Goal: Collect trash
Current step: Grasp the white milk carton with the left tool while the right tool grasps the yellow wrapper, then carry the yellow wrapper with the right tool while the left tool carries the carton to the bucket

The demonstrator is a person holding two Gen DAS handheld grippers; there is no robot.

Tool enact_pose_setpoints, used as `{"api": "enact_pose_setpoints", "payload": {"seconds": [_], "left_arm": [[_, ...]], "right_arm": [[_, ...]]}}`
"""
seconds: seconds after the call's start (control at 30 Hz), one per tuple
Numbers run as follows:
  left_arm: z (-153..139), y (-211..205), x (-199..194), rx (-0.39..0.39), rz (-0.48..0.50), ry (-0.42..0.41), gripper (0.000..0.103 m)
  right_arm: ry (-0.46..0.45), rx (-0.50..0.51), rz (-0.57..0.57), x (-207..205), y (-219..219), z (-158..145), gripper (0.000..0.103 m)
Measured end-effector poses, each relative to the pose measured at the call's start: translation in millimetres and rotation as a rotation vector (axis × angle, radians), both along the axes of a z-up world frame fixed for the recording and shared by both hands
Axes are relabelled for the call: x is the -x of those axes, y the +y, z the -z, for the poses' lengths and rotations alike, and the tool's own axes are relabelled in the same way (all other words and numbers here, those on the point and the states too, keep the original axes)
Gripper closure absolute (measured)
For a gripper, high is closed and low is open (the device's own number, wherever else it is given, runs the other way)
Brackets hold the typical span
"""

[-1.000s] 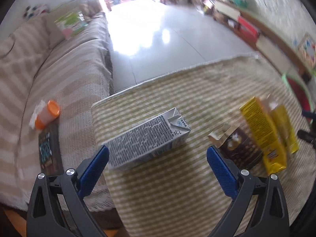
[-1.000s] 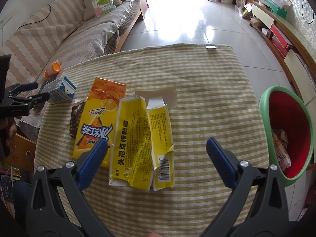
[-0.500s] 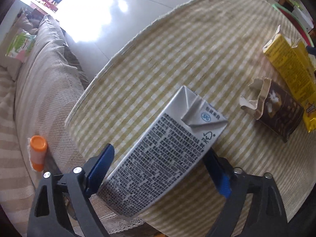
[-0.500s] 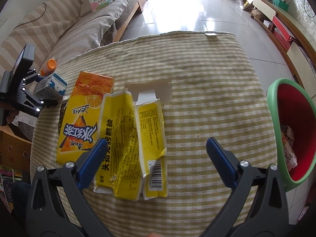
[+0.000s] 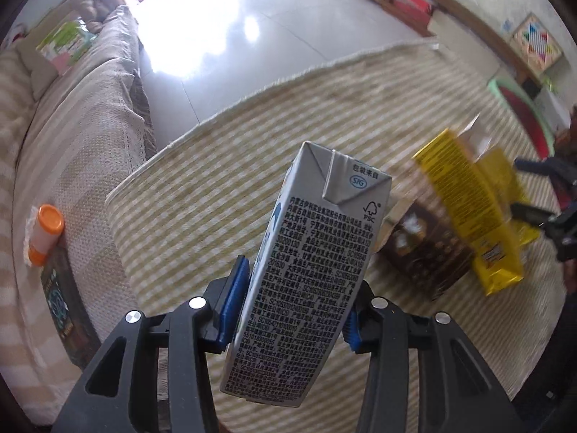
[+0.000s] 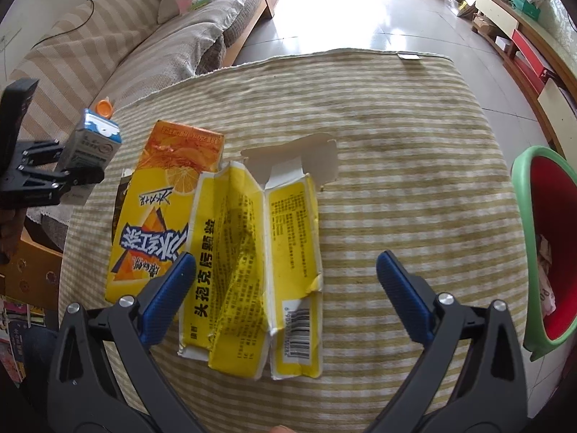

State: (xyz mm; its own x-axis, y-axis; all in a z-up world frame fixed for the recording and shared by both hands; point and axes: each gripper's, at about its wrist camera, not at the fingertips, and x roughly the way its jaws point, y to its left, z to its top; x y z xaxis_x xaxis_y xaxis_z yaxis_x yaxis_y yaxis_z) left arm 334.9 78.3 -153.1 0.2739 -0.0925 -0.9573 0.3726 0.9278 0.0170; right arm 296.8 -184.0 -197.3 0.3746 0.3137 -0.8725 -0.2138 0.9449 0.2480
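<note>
Left wrist view first: the left tool [image 5: 288, 301] is closing its blue pads on the milk carton [image 5: 310, 270], which sits between them, its long axis running straight out along the fingers, lifted clear of the striped cloth on the bench [image 5: 223, 195]. Going right, the brown box [image 5: 425, 256] and the upright yellow box [image 5: 468, 213] lie near the bench's middle. From the right wrist view, the flattened yellow carton [image 6: 252, 270] lies lengthwise just ahead of the right tool [image 6: 285, 299], whose fingers stand wide apart with nothing between them, beside the orange juice carton [image 6: 162, 213]. Off the bench's right edge stands the red bin [image 6: 548, 238]. As I judge it, the bin is nearer the right hand; the left's carton must cross the whole bench.
</note>
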Motion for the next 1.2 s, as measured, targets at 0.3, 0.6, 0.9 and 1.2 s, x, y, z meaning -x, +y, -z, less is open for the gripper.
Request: {"api": "enact_pose_setpoints", "payload": {"seconds": [0.3, 0.6, 0.9, 1.2], "left_arm": [[-27, -14, 38, 0.178, -0.078, -0.121, 0.061], [-61, -26, 82, 0.217, -0.163, -0.271, 0.061], [-89, -27, 119, 0.248, -0.232, -0.352, 0.061], [-107, -35, 144, 0.228, -0.237, -0.387, 0.061]], "right_arm": [[0.037, -0.150, 0.010, -1, -16, 4, 0.055], [-0.027, -0.122, 0.002, 15, -14, -22, 0.062], [-0.149, -0.099, 0.015, 43, -25, -72, 0.062], [-0.240, -0.110, 0.005, 67, -36, -115, 0.062]]}}
